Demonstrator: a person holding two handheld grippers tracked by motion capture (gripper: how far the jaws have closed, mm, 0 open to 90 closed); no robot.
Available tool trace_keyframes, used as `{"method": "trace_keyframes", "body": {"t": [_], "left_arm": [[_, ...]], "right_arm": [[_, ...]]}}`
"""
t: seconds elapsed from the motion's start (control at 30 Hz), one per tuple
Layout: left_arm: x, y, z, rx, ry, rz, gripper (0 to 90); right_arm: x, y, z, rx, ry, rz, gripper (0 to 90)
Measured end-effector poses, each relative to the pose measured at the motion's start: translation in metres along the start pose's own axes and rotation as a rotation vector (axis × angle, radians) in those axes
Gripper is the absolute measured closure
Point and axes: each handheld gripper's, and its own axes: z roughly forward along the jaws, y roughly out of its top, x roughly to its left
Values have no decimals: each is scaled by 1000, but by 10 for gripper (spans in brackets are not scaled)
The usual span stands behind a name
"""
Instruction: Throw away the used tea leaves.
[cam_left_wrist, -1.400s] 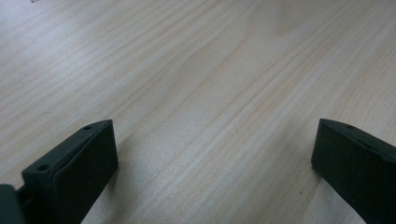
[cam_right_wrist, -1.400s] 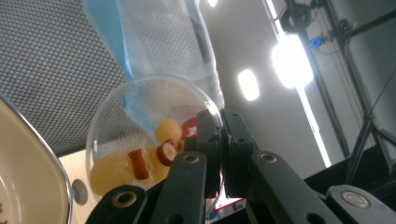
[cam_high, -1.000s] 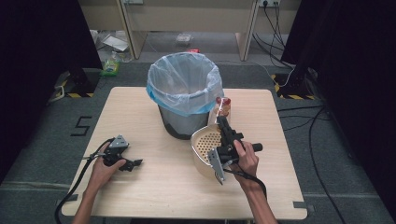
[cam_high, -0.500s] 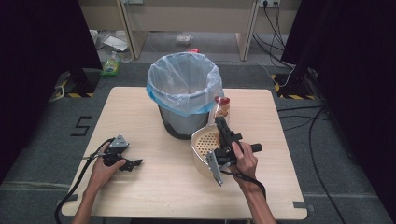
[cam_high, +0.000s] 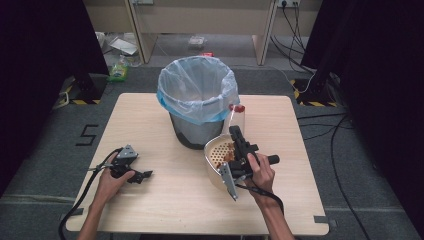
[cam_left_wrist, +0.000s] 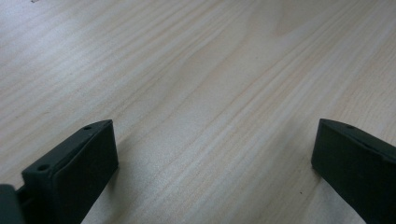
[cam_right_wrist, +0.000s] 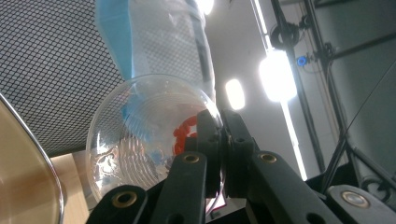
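The wooden surface (cam_high: 165, 210) carries a mesh waste bin (cam_high: 192, 129) lined with a pale blue bag (cam_high: 197, 87), standing at the far middle, and everything in hand happens just to its right. Touching the bin's near right side sits a cream bowl (cam_high: 214, 167) with a perforated inner tray that has some reddish-brown bits lying in it, and just beyond it a clear plastic bottle (cam_high: 235, 117) with a red cap stands upright against the bin. The right gripper (cam_high: 239, 150) lies over the bowl, reaching toward the bottle; in the right gripper view its jaws are drawn together on the rim of a clear plastic container (cam_right_wrist: 140, 140), with something red visible through the plastic, though I cannot tell for certain whether that is the bottle or another piece. The left gripper (cam_high: 142, 175) rests low on the surface at the near left, well apart from the rest, and the left gripper view shows its jaws spread wide over bare wood with nothing between them. As I judge it, the work is clearing things into the bin, and it is only at the grasp: the clear container is gripped but not yet over the bag, and the bowl's leftovers remain to be tipped out.
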Motion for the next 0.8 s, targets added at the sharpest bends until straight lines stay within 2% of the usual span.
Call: {"method": "trace_keyframes", "body": {"t": [0.13,0.17,0.2,0.23,0.27,0.3,0.33,0.37,0.4,0.43,0.47,0.5,0.53,0.63,0.67,0.73,0.77,0.8], "left_arm": [[0,0,0,0,0,0,0],[0,0,0,0,0,0,0],[0,0,0,0,0,0,0],[0,0,0,0,0,0,0],[0,0,0,0,0,0,0],[0,0,0,0,0,0,0],[0,0,0,0,0,0,0],[0,0,0,0,0,0,0],[0,0,0,0,0,0,0],[0,0,0,0,0,0,0],[0,0,0,0,0,0,0],[0,0,0,0,0,0,0],[0,0,0,0,0,0,0],[0,0,0,1,0,0,0],[0,0,0,0,0,0,0],[0,0,0,0,0,-1,0],[0,0,0,1,0,0,0],[0,0,0,1,0,0,0]], "right_arm": [[-2,-2,0,9,-2,12,878],[-4,-2,0,10,-1,20,877],[-7,-2,1,16,10,48,878],[-7,-2,1,16,10,48,878],[-11,-4,2,34,34,132,877],[-11,-4,2,34,34,132,877],[-18,-7,4,58,74,228,877],[-22,-9,4,66,80,274,877],[-22,-9,4,66,80,274,877],[-29,-12,6,90,117,363,877],[-29,-12,6,90,117,363,877],[-33,-14,6,100,129,391,877],[-38,-19,9,127,169,484,876],[-43,-30,14,158,214,601,877],[-43,-30,14,158,214,601,877],[-46,-38,17,177,249,680,876],[-49,-46,21,196,286,771,876],[-49,-46,21,196,286,771,876]]}}
